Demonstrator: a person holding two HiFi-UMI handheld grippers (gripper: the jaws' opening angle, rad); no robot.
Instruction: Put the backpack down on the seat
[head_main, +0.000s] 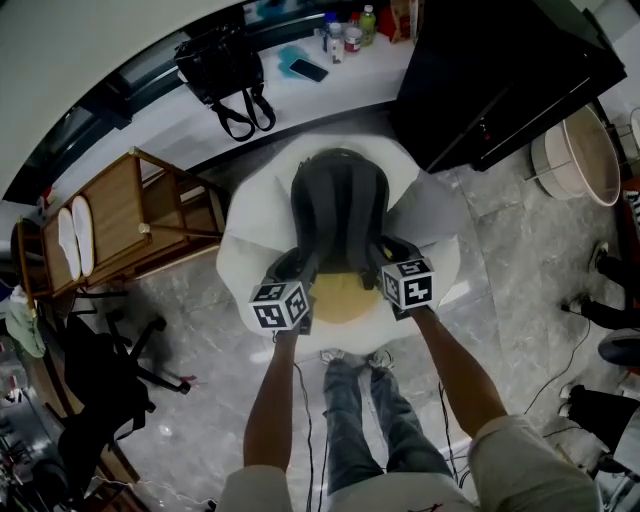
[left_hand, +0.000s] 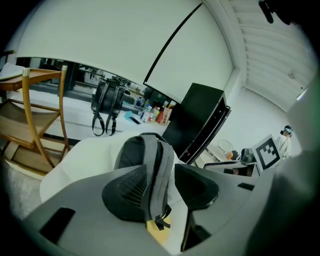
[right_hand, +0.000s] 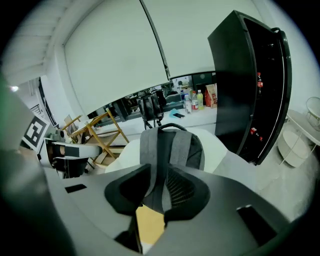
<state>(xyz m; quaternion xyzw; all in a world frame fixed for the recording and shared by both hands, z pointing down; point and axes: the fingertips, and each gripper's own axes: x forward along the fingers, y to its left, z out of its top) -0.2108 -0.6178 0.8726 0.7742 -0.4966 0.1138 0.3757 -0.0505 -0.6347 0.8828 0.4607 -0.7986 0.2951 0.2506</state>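
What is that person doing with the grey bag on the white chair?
A person holding a two-jaw gripper in each hand is putting a dark grey backpack on a white seat. The backpack rests on the seat, just behind a yellow cushion. The left gripper and right gripper each have a shoulder strap between their jaws. Both sets of jaws stand apart, so the bag is not gripped.

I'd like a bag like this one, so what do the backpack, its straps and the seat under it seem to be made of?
Backpack: dark grey woven fabric, matt, probably synthetic, as it shows no shine.
Straps: lighter grey cloth with a felt-like weave. They look padded.
Seat: white, smooth and softly rounded, likely cloth or faux leather over padding. The pictures don't show which.
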